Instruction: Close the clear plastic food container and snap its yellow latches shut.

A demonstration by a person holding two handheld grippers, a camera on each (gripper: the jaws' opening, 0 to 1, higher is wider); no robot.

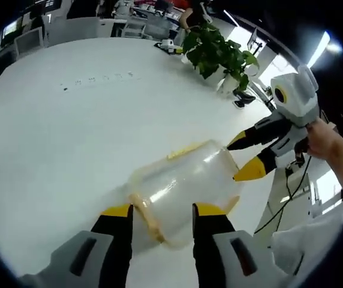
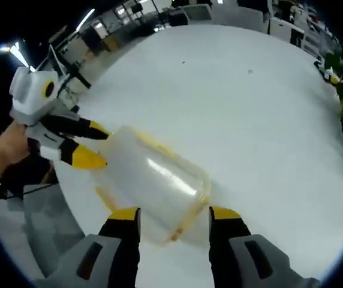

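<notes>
One clear plastic food container (image 1: 186,186) with yellow latches (image 1: 183,151) lay on white table (image 1: 69,138), two grippers, left gripper (image 1: 162,210) and right gripper (image 2: 174,213), flanked it spread, one potted plant (image 1: 216,54) stood beyond.

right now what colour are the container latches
Yellow latches on the clear container, best in the right gripper view.

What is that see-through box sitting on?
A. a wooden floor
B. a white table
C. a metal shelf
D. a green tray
B: the clear container with yellow trim rests on a broad white table, with the left gripper at one end and the right gripper at the other.
</notes>
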